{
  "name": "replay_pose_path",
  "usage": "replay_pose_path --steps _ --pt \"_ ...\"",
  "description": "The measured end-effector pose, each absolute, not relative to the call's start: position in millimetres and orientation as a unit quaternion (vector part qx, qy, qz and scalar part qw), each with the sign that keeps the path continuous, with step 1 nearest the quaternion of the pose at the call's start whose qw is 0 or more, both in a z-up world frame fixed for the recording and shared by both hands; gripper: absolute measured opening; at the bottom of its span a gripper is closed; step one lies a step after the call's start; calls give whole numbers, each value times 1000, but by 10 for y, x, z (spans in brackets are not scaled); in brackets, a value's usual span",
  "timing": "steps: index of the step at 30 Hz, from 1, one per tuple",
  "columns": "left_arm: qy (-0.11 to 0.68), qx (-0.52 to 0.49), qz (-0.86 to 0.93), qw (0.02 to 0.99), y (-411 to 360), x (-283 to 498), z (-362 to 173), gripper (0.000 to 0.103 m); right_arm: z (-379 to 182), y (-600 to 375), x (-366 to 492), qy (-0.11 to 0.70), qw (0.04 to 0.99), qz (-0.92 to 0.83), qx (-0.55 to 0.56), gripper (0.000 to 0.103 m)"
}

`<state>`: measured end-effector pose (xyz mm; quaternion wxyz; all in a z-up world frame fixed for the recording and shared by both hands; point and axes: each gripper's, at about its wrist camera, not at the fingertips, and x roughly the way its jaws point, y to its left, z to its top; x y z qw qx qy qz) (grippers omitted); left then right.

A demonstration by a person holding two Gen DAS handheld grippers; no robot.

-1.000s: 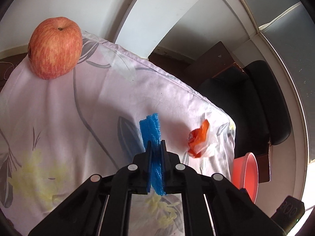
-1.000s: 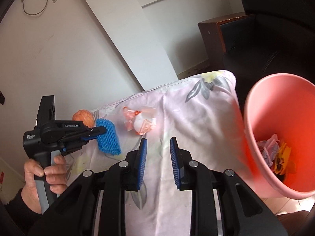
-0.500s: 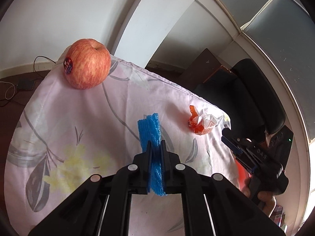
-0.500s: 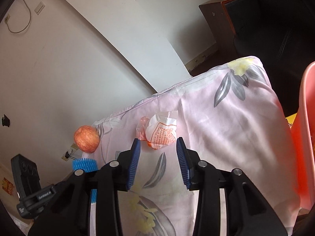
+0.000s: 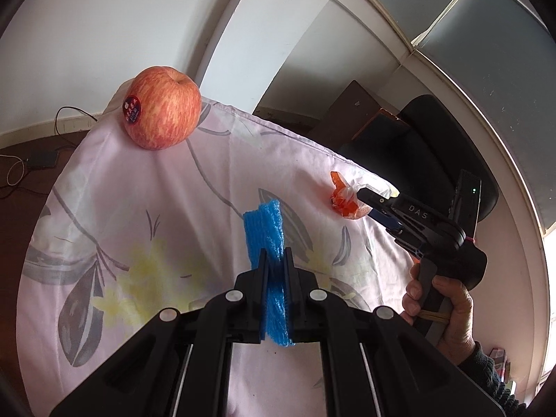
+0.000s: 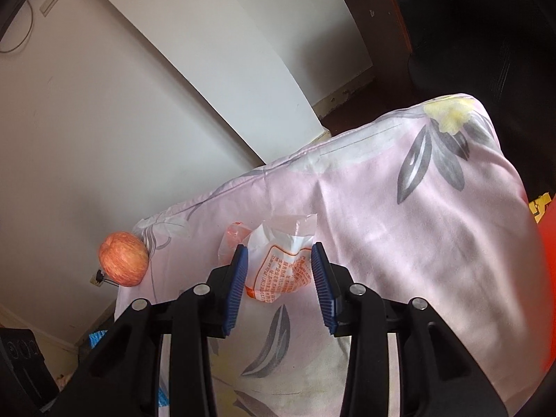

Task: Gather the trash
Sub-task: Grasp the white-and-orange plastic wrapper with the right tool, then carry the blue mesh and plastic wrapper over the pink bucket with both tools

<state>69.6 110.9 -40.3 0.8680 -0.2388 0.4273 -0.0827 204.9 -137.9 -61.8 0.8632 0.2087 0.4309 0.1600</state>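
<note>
Trash item one, a crumpled white plastic wrapper with orange print (image 6: 281, 264), lies on the pink floral cloth (image 6: 417, 226) covering the table, directly between the blue ribbed pads (image 6: 237, 290) of my right tongs (image 6: 278, 260). Those jaws stand apart, one pad on each side of the wrapper; the left pad sits right against its edge, the right pad just beside it, and neither presses it. In the left wrist view the same wrapper (image 5: 347, 201) shows at 2 o'clock, with the right tongs (image 5: 373, 205) reaching it from 3 o'clock, held by my right hand (image 5: 448, 309).

Trash item two, a strip of blue foam netting (image 5: 267, 239), is clamped in my left tongs (image 5: 274, 260); the jaws are pressed together on it, with the foam sticking out above and below the tips and standing clear of the cloth.

A red-and-yellow streaked apple with a sticker (image 5: 161, 107) rests on the cloth's far corner at 11 o'clock in the left view (image 6: 123, 264), well apart from both trash items.
</note>
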Motion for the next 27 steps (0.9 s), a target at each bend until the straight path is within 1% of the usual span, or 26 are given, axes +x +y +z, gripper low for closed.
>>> replay_pose_path --steps 2,3,4,6,7,27 --pt "427 -238 -83 868 1114 668 -396 6 -590 -1350 2028 427 866 170 196 24" --pt "427 -238 -83 868 1117 656 -392 6 -569 -1319 2017 426 869 170 187 22" --pt "427 -238 -83 868 1114 646 -389 6 -550 -1302 1997 423 871 172 179 17" --pt "427 -238 -84 868 1112 643 -389 6 -509 -1297 1949 419 875 176 165 14" --pt "427 -238 -84 868 1110 634 -384 6 -490 -1294 1922 417 876 179 161 10" --pt "410 -141 -57 899 604 512 -160 7 103 -1323 690 348 916 193 56 10"
